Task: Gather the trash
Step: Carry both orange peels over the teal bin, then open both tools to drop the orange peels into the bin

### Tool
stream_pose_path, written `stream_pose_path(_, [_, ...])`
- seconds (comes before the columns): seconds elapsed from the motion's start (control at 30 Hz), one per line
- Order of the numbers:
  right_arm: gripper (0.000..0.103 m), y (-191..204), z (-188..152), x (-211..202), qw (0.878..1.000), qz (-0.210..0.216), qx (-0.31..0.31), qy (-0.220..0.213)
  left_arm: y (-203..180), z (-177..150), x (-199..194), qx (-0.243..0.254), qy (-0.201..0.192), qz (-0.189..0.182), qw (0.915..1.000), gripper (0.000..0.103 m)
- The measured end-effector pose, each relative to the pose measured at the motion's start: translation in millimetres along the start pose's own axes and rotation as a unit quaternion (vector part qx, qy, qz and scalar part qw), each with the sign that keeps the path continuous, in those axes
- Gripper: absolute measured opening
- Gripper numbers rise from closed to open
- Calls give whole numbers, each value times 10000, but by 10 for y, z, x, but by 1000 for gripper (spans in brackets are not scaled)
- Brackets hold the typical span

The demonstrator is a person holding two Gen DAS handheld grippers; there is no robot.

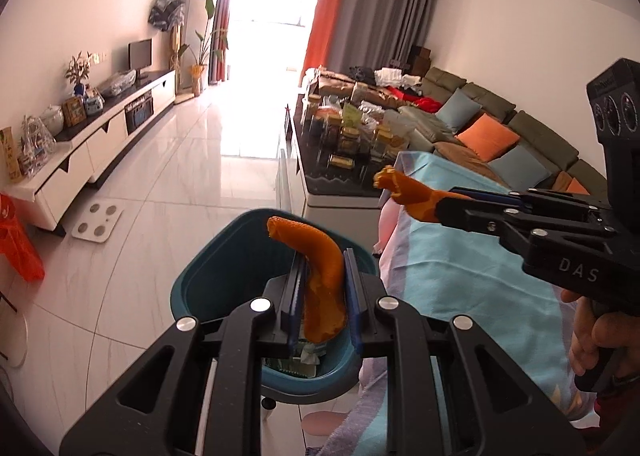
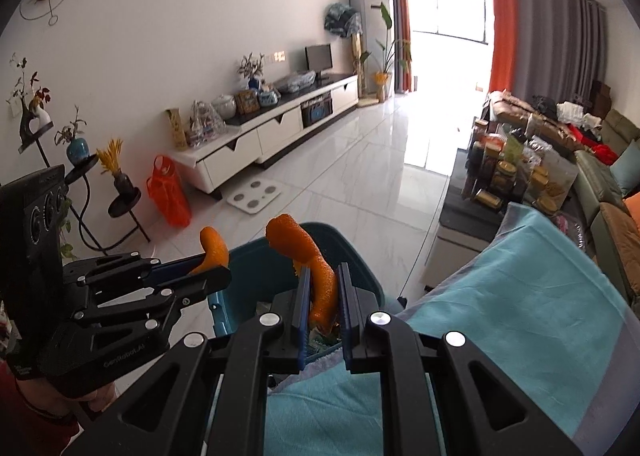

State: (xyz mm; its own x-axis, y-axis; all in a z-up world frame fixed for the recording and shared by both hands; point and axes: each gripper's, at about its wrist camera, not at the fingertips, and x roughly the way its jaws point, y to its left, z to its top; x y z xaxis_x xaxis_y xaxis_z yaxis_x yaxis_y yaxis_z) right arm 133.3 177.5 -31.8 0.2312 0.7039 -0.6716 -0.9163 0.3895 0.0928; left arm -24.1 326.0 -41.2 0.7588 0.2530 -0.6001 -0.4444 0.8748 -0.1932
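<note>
TV cabinet [image 2: 256, 135]: runs along the left wall, white drawers under a dark top crowded with ornaments, a small monitor [image 2: 319, 55] further down.
Orange bag [image 2: 168, 191]: slumped on the floor at the near end of the cabinet.
Scale [image 2: 254, 195]: flat white square on the tiles, just beyond the bin.
Left gripper [image 1: 324, 288]: nearly closed, its blue pads clamped on a curled strip of orange peel [image 1: 320, 276] that stands up out of the jaws; it is tilted downward over the bin's opening.
Trash bin [image 1: 200, 280]: teal, on the floor right beside the covered table, with paper scraps lying in the bottom.
Right gripper [image 2: 324, 296]: also nearly closed, pinching a second peel [image 2: 316, 272] between its pads; seen from its own camera it hangs at the bin's near rim, by the table's edge.
Both tools together: side by side, close but apart, each with its own strip of peel, both over or at the bin.
Hand [image 1: 588, 336]: wrapped round the right tool's handle.
Tablecloth [image 2: 520, 296]: light blue, covering the table to the right of the bin.
Coffee table [image 1: 344, 143]: dark top past the cloth, packed with jars and packets.
Sofa [image 1: 500, 123]: green, along the right wall, with blue and orange cushions.
</note>
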Motion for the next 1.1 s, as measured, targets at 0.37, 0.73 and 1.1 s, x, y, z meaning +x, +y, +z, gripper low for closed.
stream_pose_path(0.37, [12, -1, -2, 631, 9973, 146, 69, 717, 162, -148, 770, -182, 632, -8, 9978, 19])
stream_pose_path(0.73, [13, 77, -15, 1083, 9912, 170, 46, 1309, 213, -216, 1433, -236, 1059, 37, 9941, 20])
stream_pose_path(1.1, [29, 31, 21, 1008, 9929, 168, 287, 1144, 304, -171, 1499, -392, 892, 174, 9951, 46])
